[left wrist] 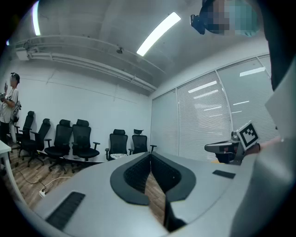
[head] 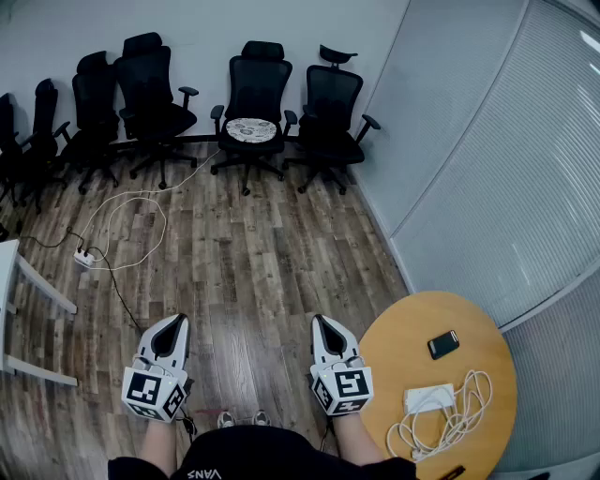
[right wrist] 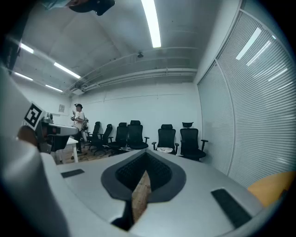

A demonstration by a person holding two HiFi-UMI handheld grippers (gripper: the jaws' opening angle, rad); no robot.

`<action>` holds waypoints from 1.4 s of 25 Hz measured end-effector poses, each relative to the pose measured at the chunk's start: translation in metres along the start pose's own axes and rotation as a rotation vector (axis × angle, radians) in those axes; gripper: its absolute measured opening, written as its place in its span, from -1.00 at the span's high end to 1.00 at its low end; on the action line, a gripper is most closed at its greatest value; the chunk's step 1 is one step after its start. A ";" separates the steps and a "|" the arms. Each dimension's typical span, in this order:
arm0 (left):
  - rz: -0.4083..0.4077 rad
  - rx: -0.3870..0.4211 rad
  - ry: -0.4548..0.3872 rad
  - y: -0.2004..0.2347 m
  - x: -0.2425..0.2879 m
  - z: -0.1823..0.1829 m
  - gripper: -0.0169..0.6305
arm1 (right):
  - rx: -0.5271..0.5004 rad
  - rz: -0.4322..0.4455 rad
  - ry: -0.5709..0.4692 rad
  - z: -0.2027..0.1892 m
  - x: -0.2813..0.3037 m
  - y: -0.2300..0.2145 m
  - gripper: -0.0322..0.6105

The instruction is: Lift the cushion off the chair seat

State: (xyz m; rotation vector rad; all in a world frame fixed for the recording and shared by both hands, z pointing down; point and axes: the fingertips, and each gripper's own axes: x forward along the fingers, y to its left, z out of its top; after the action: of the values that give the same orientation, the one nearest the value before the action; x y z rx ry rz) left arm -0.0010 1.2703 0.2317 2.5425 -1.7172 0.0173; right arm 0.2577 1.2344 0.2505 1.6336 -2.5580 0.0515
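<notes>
Room: wood-plank floor, white back wall, and slatted blinds running down the right side.
Far left: a white table pokes in at the edge. A power strip lies on the floor beside it, its white cable looping off toward the chairs.
Bystander: a person stands at the far left of the room, near that white table, seen from the gripper views.
Back row: black office chairs are lined up against the wall.
Cushion: there it is, the round, pale, patterned cushion, lying flat on the seat of the chair second from the right, straight ahead across the floor and well apart from both grippers.
Left gripper: held low, close to the person's body, pointing level at the chairs. The jaws are pressed together with nothing between them, and only floor shows through the slit.
Right gripper: alongside the left one, pointing the same way. The claw is closed and empty too.
Round table: wooden top, just right of the right gripper. It carries a dark phone and a white charger with its cord bundled beside it.
</notes>
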 end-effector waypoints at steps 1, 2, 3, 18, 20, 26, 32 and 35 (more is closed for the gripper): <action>0.001 0.000 0.000 0.001 -0.001 0.001 0.90 | 0.000 0.000 0.000 0.001 0.000 0.001 0.85; 0.001 0.000 0.000 0.003 -0.002 0.001 0.90 | 0.000 -0.001 -0.001 0.002 0.001 0.003 0.85; 0.002 0.000 0.000 0.004 -0.002 0.001 0.90 | 0.000 -0.001 -0.001 0.003 0.002 0.003 0.85; 0.001 -0.002 0.003 0.003 0.002 -0.002 0.90 | 0.031 0.027 -0.024 0.002 0.002 0.003 0.85; 0.000 -0.003 0.005 0.003 0.002 -0.002 0.90 | 0.040 0.031 -0.024 0.002 0.004 0.004 0.85; -0.005 -0.007 0.007 0.008 0.001 -0.002 0.90 | 0.035 0.005 -0.024 0.003 0.006 0.007 0.85; -0.013 -0.010 0.002 0.017 -0.001 0.002 0.90 | 0.037 -0.010 -0.034 0.010 0.008 0.012 0.85; -0.021 -0.013 -0.004 0.023 -0.003 0.002 0.90 | 0.034 -0.019 -0.038 0.012 0.009 0.019 0.85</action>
State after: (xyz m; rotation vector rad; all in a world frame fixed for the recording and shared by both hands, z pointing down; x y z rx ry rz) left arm -0.0234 1.2644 0.2305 2.5525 -1.6860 0.0004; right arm 0.2363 1.2335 0.2405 1.6866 -2.5830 0.0631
